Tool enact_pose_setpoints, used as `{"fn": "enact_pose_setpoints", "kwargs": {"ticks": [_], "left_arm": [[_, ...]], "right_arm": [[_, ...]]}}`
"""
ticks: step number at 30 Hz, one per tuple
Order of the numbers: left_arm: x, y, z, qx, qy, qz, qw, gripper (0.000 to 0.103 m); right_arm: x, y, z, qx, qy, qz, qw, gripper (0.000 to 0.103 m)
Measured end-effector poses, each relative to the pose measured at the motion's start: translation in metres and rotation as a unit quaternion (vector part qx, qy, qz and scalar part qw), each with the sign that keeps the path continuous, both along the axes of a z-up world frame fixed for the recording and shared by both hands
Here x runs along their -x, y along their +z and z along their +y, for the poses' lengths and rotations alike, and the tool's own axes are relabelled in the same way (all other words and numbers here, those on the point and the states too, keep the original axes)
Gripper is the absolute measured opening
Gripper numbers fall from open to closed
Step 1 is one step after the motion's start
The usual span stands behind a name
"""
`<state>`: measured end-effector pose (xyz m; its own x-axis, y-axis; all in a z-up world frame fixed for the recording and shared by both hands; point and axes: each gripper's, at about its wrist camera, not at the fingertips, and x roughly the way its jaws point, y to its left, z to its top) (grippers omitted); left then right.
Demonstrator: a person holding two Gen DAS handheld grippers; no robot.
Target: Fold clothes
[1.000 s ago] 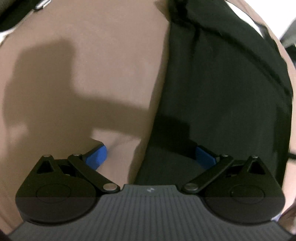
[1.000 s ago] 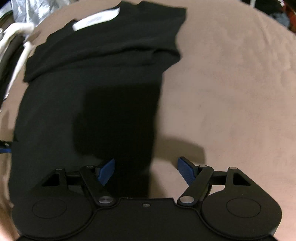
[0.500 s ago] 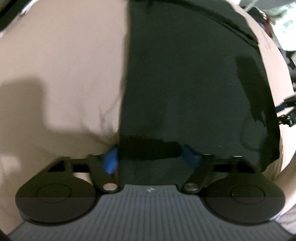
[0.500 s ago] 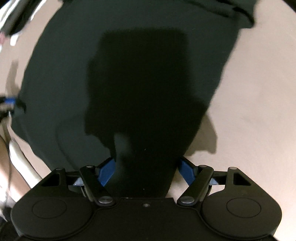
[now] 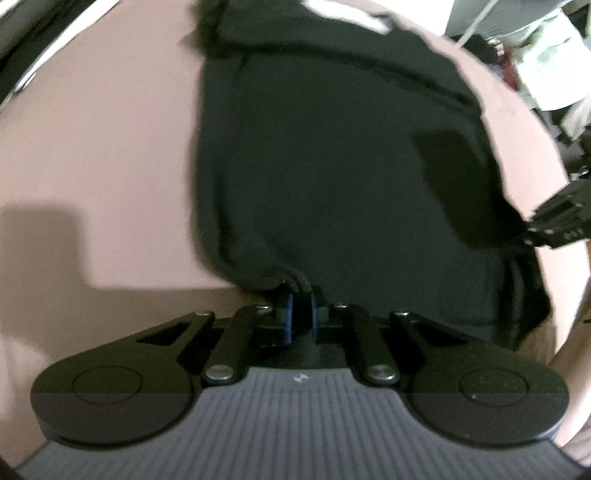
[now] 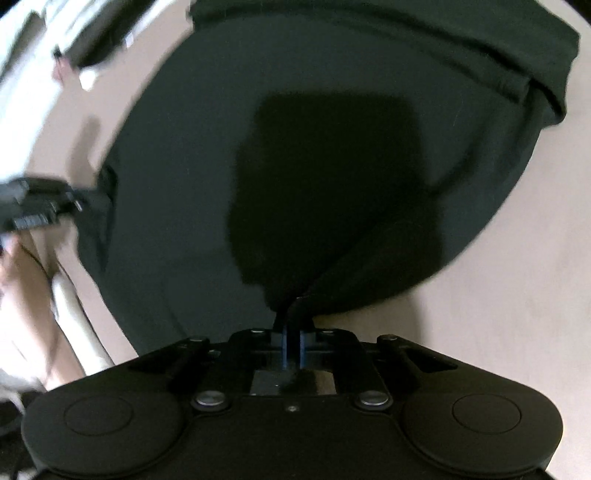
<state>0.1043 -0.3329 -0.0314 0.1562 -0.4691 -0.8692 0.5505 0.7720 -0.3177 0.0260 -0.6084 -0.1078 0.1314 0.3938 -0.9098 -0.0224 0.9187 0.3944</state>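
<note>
Black T-shirt [image 5: 332,166] lies spread on a tan bedsheet [image 5: 92,147], running fwd and away from both claws. Left gripper [image 5: 300,314] is still closing; its blue pads [image 5: 287,319] already squeeze a bunched bit of the shirt's near hem between them, w/ the cloth puckered just ahead of the tips. Shirt body fills the area ahead and to the right of that claw, bare sheet to its left. Right gripper [image 6: 292,345] is pressed together on the hem at the other near corner, fabric drawn into a ridge rising from the tips; shirt [image 6: 314,129] spreads ahead and left of it, sheet [image 6: 517,295] to its right. A folded-over sleeve [image 6: 517,55] sits far ahead-right. White neck lining [image 5: 351,14] shows at the shirt's far end. Each claw appears at the edge of the other's view, at the shirt's opposite corner.
</note>
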Motion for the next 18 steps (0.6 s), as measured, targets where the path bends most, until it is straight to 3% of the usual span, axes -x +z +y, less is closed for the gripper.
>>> {"fn": "enact_pose_setpoints", "kwargs": {"ticks": [7,10,13,16,18], "left_arm": [[-0.043,0.056,-0.032,0.037,0.026,-0.090,0.9949,0.009],[-0.066,0.061,-0.045,0.010,0.040,-0.132,0.9904,0.009],[-0.094,0.038,-0.047,-0.027,0.046,-0.095,0.9940,0.010],[-0.116,0.001,-0.027,0.013,0.095,-0.026,0.9950,0.011],[-0.126,-0.018,-0.004,0.058,0.121,0.023,0.9907,0.013]], "right_arm": [[-0.044,0.045,-0.026,-0.032,-0.088,-0.099,0.991,0.007],[-0.060,0.052,-0.058,-0.043,-0.174,-0.139,0.974,0.008],[-0.070,0.025,-0.084,-0.090,-0.282,-0.142,0.944,0.012],[-0.068,0.001,-0.093,-0.086,-0.310,-0.134,0.937,0.014],[-0.063,-0.007,-0.099,-0.103,-0.330,-0.134,0.929,0.024]]}}
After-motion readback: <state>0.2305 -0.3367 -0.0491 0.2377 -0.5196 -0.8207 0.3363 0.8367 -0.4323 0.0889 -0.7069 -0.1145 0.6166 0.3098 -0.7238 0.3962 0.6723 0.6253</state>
